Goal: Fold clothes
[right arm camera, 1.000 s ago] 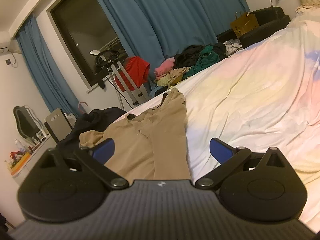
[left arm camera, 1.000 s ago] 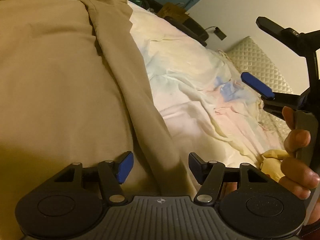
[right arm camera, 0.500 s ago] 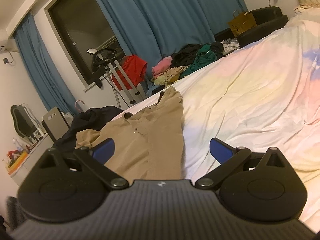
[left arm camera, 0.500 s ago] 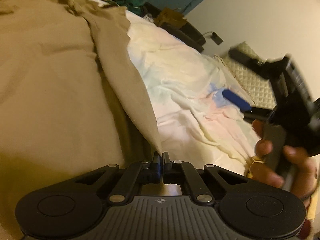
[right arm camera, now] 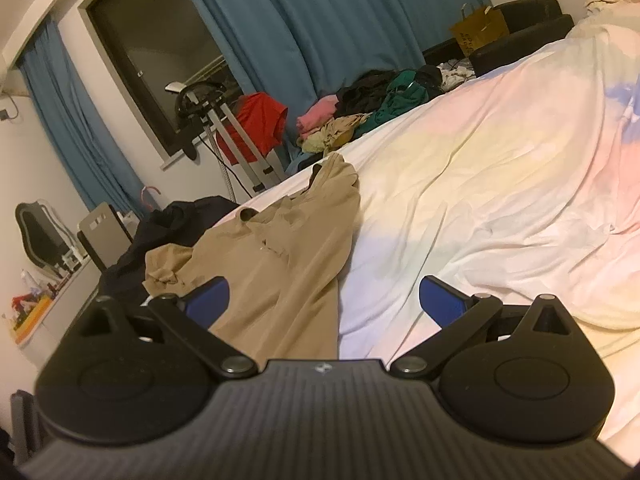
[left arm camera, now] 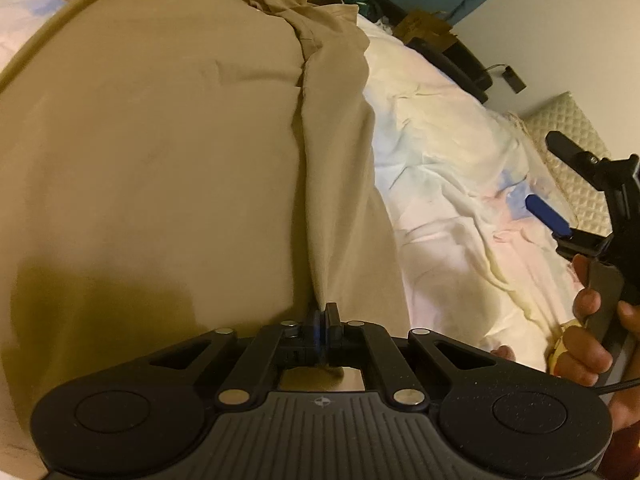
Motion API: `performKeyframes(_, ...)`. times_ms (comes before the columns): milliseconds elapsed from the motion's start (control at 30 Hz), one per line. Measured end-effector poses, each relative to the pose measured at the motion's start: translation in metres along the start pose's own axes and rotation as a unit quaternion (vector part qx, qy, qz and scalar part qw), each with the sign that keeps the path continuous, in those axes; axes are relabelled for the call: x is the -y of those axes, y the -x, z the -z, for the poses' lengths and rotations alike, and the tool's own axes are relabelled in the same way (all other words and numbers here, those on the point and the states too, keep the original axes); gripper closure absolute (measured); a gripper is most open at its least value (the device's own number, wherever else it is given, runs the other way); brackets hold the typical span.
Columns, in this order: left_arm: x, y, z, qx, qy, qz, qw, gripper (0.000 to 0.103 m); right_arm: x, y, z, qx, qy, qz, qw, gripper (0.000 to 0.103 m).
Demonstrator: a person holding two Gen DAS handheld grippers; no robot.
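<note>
A tan shirt (left arm camera: 160,160) lies spread on the bed and fills most of the left wrist view; it also shows in the right wrist view (right arm camera: 288,264). My left gripper (left arm camera: 322,320) is shut on the near hem of the tan shirt, which rises into a ridge from the pinch. My right gripper (right arm camera: 323,300) is open and empty, held above the shirt's right edge and the sheet. It also shows at the right of the left wrist view (left arm camera: 560,188), held in a hand.
The pastel bed sheet (right arm camera: 500,168) stretches to the right. A pile of clothes (right arm camera: 372,108) lies at the bed's far end. Dark clothing (right arm camera: 160,232) lies left of the shirt. Blue curtains (right arm camera: 340,20) and a quilted headboard (left arm camera: 568,132) border the bed.
My left gripper has closed on the shirt's hem and drawn it up into a ridge. The right gripper has stayed open and shifted slightly.
</note>
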State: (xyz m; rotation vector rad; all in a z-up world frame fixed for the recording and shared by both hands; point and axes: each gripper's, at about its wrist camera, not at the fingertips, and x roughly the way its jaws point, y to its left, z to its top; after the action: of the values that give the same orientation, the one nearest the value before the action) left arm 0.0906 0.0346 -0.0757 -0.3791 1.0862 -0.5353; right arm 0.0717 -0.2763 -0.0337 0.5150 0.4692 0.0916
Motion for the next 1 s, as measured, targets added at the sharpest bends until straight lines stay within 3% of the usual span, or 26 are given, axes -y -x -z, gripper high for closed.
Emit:
performKeyframes(100, -0.004, -0.005, 0.001, 0.006, -0.002, -0.005, 1.0, 0.075, -0.003, -0.002, 0.0, 0.0, 0.009, -0.001, 1.0, 0.0)
performKeyframes(200, -0.004, -0.011, 0.005, 0.004, -0.002, -0.008, 1.0, 0.073, -0.007, -0.003, 0.003, -0.001, 0.023, -0.002, 1.0, 0.0)
performKeyframes(300, 0.0, -0.009, 0.009, 0.002, -0.018, -0.002, 0.9998, 0.079, -0.011, -0.005, 0.005, 0.0, 0.04, 0.0, 0.999, 0.0)
performKeyframes(333, 0.002, -0.007, 0.011, 0.0, -0.025, -0.002, 0.9997, 0.099, -0.013, -0.005, 0.006, 0.0, 0.042, 0.001, 0.999, 0.0)
performKeyframes(500, 0.011, 0.003, 0.025, -0.005, -0.033, -0.018, 0.9993, 0.102, -0.018, -0.005, 0.007, 0.001, 0.05, -0.004, 0.999, 0.0)
performKeyframes(667, 0.016, 0.015, 0.037, 0.023, -0.034, -0.047, 0.9981, 0.099, -0.027, 0.006, 0.007, 0.01, 0.054, -0.015, 0.998, 0.0)
performKeyframes(767, 0.026, 0.031, 0.038, 0.058, -0.034, -0.063, 0.9958, 0.085, -0.033, 0.015, 0.007, 0.016, 0.056, -0.022, 0.998, 0.0)
performKeyframes(833, 0.036, 0.045, 0.037, 0.085, -0.04, -0.079, 0.9925, 0.052, -0.039, 0.022, 0.006, 0.02, 0.056, -0.027, 0.998, 0.0)
performKeyframes(900, 0.048, 0.062, 0.035, 0.118, -0.046, -0.099, 0.9869, 0.036, -0.046, 0.032, 0.004, 0.025, 0.05, -0.028, 0.998, 0.0)
performKeyframes(1000, 0.062, 0.085, 0.027, 0.155, -0.058, -0.122, 0.9787, 0.024, -0.056, 0.045, 0.002, 0.035, 0.044, -0.038, 0.998, 0.0)
